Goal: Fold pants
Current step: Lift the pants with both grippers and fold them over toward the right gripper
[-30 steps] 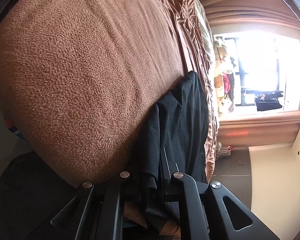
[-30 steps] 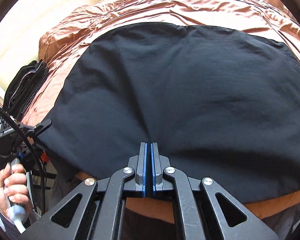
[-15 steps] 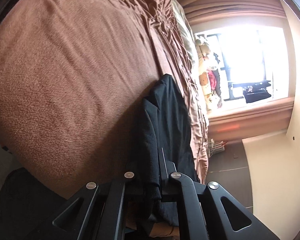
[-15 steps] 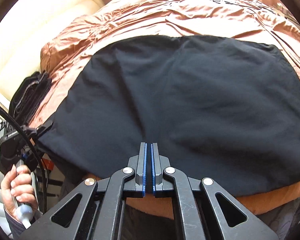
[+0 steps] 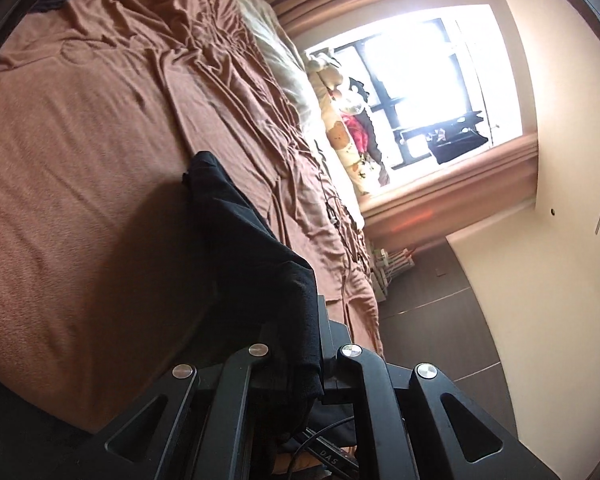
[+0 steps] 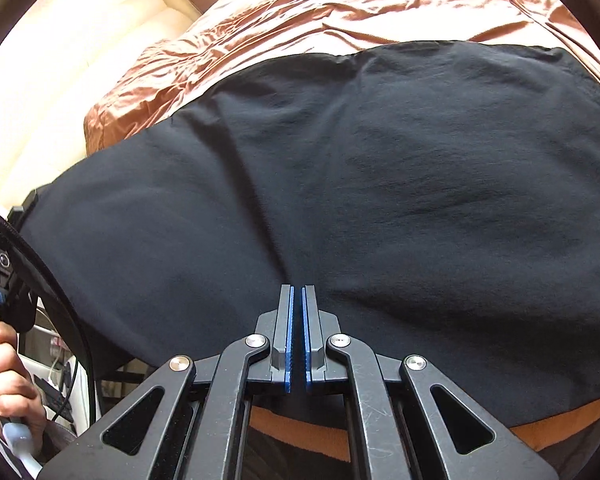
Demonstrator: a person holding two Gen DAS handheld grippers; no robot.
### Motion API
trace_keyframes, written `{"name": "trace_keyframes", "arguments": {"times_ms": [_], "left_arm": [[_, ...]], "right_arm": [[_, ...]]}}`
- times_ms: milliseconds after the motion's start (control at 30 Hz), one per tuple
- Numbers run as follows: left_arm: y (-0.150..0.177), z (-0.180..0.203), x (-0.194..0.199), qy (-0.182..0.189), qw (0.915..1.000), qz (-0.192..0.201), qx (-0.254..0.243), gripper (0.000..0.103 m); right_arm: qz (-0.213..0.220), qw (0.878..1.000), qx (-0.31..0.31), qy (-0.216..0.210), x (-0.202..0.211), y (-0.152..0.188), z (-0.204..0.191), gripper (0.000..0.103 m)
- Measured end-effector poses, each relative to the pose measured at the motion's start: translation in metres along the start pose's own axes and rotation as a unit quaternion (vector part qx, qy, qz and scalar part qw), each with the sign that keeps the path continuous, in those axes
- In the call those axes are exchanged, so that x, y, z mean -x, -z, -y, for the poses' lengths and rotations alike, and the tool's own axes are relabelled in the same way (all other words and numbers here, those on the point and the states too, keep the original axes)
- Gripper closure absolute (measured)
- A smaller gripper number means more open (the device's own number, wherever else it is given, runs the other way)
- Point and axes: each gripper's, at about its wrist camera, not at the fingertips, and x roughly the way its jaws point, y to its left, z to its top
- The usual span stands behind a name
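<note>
While black fabric pants (image 6: 380, 208) lie flat on brown bed (image 6: 300, 12), fold barely begun: left gripper (image 5: 304, 344) fingers clamp 9 o'clock edge, right gripper (image 6: 298, 336) fingers shut, empty.

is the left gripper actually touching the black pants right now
Touching. In the left wrist view, the left gripper is shut on a bunched edge of the black pants; the cloth runs between its fingers and drapes out onto the brown bedspread.

One pair of black pants (image 6: 380, 200), one bed (image 5: 80, 160), two grippers (image 5: 300, 344) (image 6: 298, 336), one window (image 5: 428, 76), one hand (image 6: 4, 392).
</note>
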Motion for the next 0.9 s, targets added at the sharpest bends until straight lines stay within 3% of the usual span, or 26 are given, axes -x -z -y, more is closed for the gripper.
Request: {"name": "trace_keyframes", "arguments": {"times_ms": [367,900], "left_arm": [[0.011,0.081,-0.053,0.018,0.9955,-0.046,-0.081,0.096],[0.08,0.156,-0.157,0.02,0.9774,-0.142,-0.155,0.096]], "right_arm": [[0.063,0.996,-0.047,-0.031,0.062,0.005,0.048,0.103],[0.131,0.984,-0.11,-0.052,0.14,0.036,0.125,0.103]]}}
